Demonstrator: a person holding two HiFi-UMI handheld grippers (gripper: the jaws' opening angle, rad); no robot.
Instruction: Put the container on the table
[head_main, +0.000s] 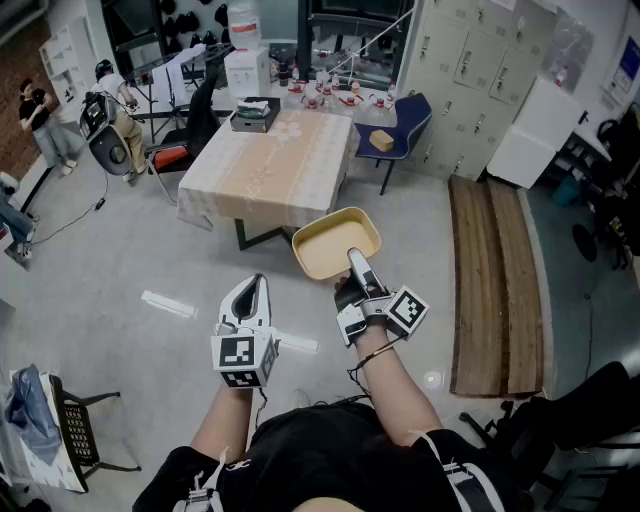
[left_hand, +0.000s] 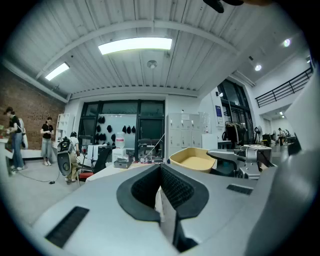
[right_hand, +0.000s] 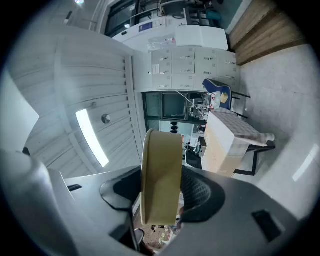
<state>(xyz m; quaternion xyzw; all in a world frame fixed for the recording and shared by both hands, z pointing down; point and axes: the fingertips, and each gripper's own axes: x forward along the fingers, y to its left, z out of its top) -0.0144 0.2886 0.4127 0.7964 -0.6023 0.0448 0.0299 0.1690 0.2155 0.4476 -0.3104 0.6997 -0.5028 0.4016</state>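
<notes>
A shallow yellow container (head_main: 335, 243) hangs in the air in front of me, short of the near end of the table (head_main: 280, 165). My right gripper (head_main: 355, 258) is shut on its near rim, one jaw over the inside and one beneath. In the right gripper view the container (right_hand: 161, 175) stands edge-on between the dark pads of my right gripper (right_hand: 162, 200), with the table (right_hand: 227, 142) beyond. My left gripper (head_main: 252, 290) floats lower left of the container, shut and empty. The left gripper view has my left gripper (left_hand: 160, 192) with its pads together and the container (left_hand: 194, 159) off to the right.
A dark box (head_main: 255, 115) and several small items sit at the table's far end. A blue chair (head_main: 405, 125) stands to its right, wooden boards (head_main: 495, 280) lie on the floor at right, and people (head_main: 40, 120) stand far left. A folding chair (head_main: 70, 430) is lower left.
</notes>
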